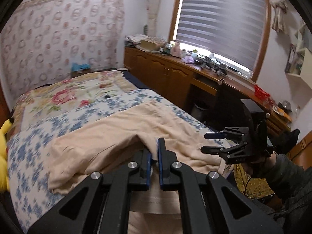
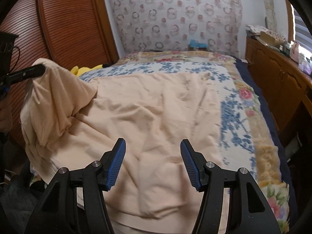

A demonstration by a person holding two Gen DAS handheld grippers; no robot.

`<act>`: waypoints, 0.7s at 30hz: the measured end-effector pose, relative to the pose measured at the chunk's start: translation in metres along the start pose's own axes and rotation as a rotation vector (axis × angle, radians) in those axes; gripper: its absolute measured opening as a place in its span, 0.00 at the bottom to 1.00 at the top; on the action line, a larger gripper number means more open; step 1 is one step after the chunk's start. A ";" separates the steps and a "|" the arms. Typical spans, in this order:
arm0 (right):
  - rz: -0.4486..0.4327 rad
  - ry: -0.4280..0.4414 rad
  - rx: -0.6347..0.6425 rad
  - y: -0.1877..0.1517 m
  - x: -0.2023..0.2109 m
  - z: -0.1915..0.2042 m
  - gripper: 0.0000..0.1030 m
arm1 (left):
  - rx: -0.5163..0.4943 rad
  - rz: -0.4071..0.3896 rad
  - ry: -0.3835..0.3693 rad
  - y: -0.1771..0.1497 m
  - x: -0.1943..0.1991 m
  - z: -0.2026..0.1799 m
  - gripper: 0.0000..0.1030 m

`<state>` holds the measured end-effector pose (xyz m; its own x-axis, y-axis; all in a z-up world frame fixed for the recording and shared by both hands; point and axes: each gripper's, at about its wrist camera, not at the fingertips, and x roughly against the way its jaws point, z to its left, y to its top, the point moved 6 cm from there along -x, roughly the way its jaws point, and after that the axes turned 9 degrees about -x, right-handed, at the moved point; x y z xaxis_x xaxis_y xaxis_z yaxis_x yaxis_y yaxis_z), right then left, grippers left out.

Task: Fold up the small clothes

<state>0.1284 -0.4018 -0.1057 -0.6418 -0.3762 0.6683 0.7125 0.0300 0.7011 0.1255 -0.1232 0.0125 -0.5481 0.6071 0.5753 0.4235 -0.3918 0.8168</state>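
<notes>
A peach-beige garment lies spread on the bed's floral quilt. My left gripper is shut on a fold of the garment and lifts that edge above the bed; in the right wrist view its finger shows at the left with cloth draped from it. My right gripper is open and empty, hovering over the garment's near part. In the left wrist view the right gripper shows at the right, over the garment's right edge.
A yellow plush toy lies at the bed's left side. A wooden cabinet and desk cluttered with small items run along the bed's right side under a window. A wooden wardrobe stands left of the bed.
</notes>
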 end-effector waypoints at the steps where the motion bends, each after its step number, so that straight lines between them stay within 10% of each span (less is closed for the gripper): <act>1: -0.004 -0.005 -0.004 0.000 0.003 -0.004 0.58 | -0.010 0.007 -0.013 0.006 -0.007 -0.006 0.03; 21: -0.057 -0.044 -0.077 -0.019 0.046 -0.056 0.58 | -0.177 0.123 -0.165 0.072 -0.110 -0.115 0.04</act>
<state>0.1015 -0.4716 -0.1021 -0.6924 -0.3345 0.6393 0.6931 -0.0622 0.7181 0.1335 -0.2979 0.0133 -0.3690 0.6465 0.6677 0.3386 -0.5755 0.7444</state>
